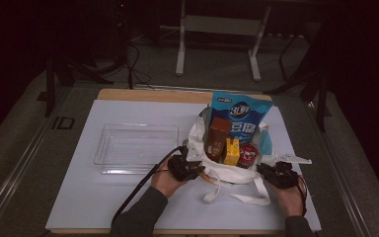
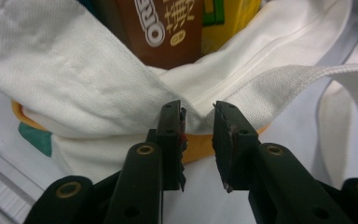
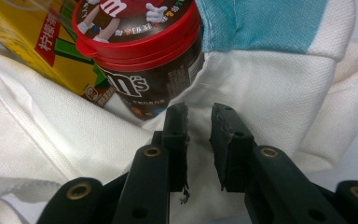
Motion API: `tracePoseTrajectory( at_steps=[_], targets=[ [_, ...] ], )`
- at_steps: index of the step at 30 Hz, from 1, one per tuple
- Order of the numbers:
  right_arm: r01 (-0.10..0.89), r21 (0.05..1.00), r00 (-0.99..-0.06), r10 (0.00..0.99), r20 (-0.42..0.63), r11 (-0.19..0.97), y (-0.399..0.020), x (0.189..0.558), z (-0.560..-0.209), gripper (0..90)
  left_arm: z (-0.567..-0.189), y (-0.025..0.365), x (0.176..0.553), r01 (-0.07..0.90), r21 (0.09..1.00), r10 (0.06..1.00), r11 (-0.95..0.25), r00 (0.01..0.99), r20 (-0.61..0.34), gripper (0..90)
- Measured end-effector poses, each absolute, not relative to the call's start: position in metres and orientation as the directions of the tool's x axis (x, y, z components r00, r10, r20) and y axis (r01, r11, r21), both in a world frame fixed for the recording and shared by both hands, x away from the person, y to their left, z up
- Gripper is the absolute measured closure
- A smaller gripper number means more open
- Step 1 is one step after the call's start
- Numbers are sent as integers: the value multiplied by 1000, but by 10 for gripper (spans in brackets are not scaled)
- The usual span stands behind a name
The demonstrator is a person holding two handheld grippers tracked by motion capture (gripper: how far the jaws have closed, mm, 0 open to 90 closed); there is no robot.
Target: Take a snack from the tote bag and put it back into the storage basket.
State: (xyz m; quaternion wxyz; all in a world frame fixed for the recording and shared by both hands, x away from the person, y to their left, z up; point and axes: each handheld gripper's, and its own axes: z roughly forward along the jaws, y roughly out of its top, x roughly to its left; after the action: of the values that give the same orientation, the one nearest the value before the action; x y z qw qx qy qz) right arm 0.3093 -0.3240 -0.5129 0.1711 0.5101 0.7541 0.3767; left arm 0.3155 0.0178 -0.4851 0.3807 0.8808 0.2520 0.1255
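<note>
Dark surroundings frame the desk (image 1: 103, 197), which carries a white mat. All positions below are given relative to the white tote bag (image 1: 227, 170) on that mat.

1. Well to the left of the bag lies a clear plastic tray (image 1: 137, 147), holding nothing; judged from the layout, it is the receiving container for the bag's contents.
2. At the bag's left rim sits the left gripper (image 1: 193, 167). In the left gripper view its jaws stand slightly apart at a fold of the rim cloth (image 2: 121, 107), the pads not pressing it: released, grasping nothing.
3. Inside the bag, left to right: a brown Oreo box (image 1: 217, 136), a yellow drink carton (image 1: 232, 150) and a red-lidded M&M's tub (image 1: 247, 155). Behind them a blue snack pouch (image 1: 241, 111) stands upright, leaning on the bag's far wall. The items stand on end because the bag walls support them.
4. At the bag's right rim sits the right gripper (image 1: 271, 172). In the right gripper view its jaws are parted just below the tub (image 3: 144, 70), over bag cloth: released.

Judgement: 2 grippers at opposite rims suggest the mouth is being spread for access.
</note>
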Motion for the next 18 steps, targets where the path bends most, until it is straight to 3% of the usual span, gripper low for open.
tracePoseTrajectory(
  at_steps=[6,18],
  targets=[
    [642,746,-420,895,152,175,-326,309,-515,756,-470,27,317,339,772,515,-537,857,-18,688],
    [643,747,-420,893,160,169,-327,309,-516,755,-444,33,334,311,785,501,-536,865,0,658]
  ],
)
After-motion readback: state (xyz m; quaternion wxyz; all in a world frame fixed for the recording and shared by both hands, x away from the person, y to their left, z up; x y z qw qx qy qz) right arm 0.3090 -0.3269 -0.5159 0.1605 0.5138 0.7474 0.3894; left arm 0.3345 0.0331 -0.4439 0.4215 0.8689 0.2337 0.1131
